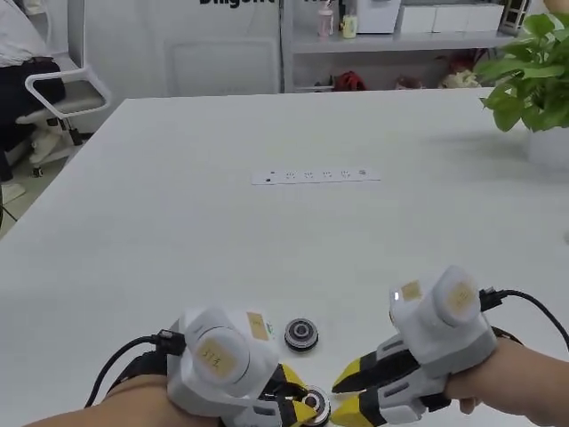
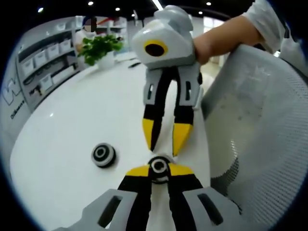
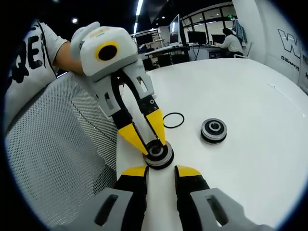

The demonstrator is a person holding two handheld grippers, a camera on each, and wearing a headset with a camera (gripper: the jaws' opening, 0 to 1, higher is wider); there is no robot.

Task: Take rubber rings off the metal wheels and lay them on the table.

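Note:
A metal wheel (image 2: 159,166) with a dark rubber rim sits between the yellow tips of my left gripper (image 2: 160,170), which is shut on it just above the near table edge. The same wheel (image 3: 159,154) lies right ahead of my right gripper (image 3: 162,172), whose jaws stand open and hold nothing. In the head view, the left gripper (image 1: 302,406) and the right gripper (image 1: 343,398) meet tip to tip at the wheel (image 1: 314,406). A second wheel (image 1: 301,334) rests on the table close by. One loose black rubber ring (image 3: 173,120) lies flat beyond them.
A white power strip (image 1: 316,175) lies mid-table. A potted plant (image 1: 529,80) stands at the far right corner. A mesh chair seat (image 2: 250,134) is right under the near table edge. An office chair (image 1: 62,98) stands off the far left corner.

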